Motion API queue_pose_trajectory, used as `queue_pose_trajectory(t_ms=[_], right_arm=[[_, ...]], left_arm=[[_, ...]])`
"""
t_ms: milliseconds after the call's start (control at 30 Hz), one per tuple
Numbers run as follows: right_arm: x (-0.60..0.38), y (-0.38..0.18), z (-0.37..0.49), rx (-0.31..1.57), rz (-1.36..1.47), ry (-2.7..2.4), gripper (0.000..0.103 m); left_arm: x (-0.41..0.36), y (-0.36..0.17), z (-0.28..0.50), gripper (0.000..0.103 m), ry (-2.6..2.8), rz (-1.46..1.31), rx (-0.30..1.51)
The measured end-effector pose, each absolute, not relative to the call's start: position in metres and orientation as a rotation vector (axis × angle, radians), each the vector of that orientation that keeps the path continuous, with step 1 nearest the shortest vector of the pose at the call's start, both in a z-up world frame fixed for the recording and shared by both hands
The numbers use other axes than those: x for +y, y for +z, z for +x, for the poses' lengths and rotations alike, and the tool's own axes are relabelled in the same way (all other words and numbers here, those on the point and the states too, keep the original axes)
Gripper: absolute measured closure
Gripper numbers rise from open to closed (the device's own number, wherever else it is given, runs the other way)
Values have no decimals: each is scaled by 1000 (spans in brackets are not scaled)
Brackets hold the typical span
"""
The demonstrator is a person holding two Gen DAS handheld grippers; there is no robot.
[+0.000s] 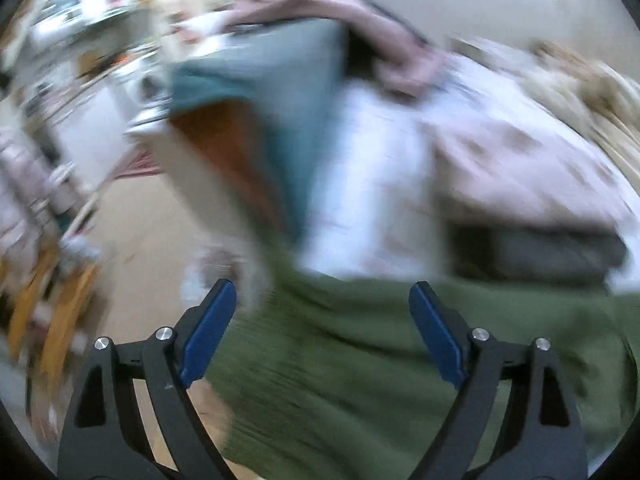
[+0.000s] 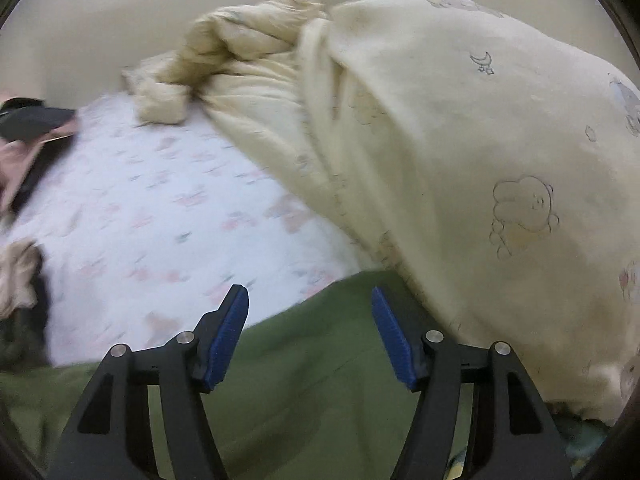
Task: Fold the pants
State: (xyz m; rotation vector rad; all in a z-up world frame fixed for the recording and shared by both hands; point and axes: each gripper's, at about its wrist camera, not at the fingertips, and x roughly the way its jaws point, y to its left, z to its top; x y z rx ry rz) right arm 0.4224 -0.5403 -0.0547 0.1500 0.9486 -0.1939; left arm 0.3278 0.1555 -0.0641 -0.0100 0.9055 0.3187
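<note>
writing: we found no brand, label or readable word in either view; the left wrist view was heavily blurred.
prints: the cream quilt carried faint outline drawings, among them a moon with a star and a cloud-like cartoon figure, with no lettering that we could read.
containers: we could make out no clear container; the blurred clutter at the left of the left wrist view was too smeared for us to name.
pants: the green pants lay spread on the bed, filling the lower part of both views, under and in front of both sets of fingers.
left gripper: our left gripper stood wide open over the pants, its blue pads well apart, holding nothing.
right gripper: our right gripper was likewise open above the pants' far edge, nothing between its pads.
sheet: a white sheet with pale pink flowers lay beyond the pants.
quilt position: it was heaped at the right, its lower edge resting on the pants.
other cloth: a teal garment and a pink cloth lay farther back on the bed, blurred.
</note>
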Motion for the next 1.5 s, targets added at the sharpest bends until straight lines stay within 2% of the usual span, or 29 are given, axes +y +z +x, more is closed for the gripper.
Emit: queue_pose_trajectory(t_ms=[100,200,333,400,467,567,633,667,767,933,1067,1167,1200,1300,1500], right_arm=[[-503,-90,404,1031,184,-16,37],[-460,-129,394,1108,82,106,39],[-456,-175,408,1175,-110,-57,39],[-500,-178,415,1146,5,-148,37],[-539,-171,416,1131,-24,-345,37],[-595,-167,408,1182,43,-425,36],[-607,-148,398,1153,-11,-484,47],[-609,-134,389,1103,3,-458,46],[-620,-113,360,1036,225,-318,45],[-629,-171,332,1195,225,-369,48],[-638,-155,317,1140,127,-638,47],[-637,-131,303,1029,304,-590,45],[-632,-125,298,998,334,-580,45],[-612,-116,285,945,386,-534,44],[-563,-104,274,933,457,-425,41]], left_arm=[[111,-91,330,17,165,-15,1011],[77,-120,332,17,141,135,1038],[83,-173,338,15,246,275,1147],[96,-178,339,15,247,250,1129],[95,-177,338,14,242,285,1120],[95,-175,335,15,250,266,1120],[92,-172,335,15,257,247,1110],[91,-169,333,15,251,231,1105],[90,-151,324,15,217,169,1062],[97,-131,312,15,205,44,1088],[134,-106,280,15,266,-113,1083],[182,-92,242,11,361,-294,1049],[206,-94,226,6,411,-391,1047],[256,-118,198,6,486,-659,1071],[287,-161,180,6,445,-919,1009]])
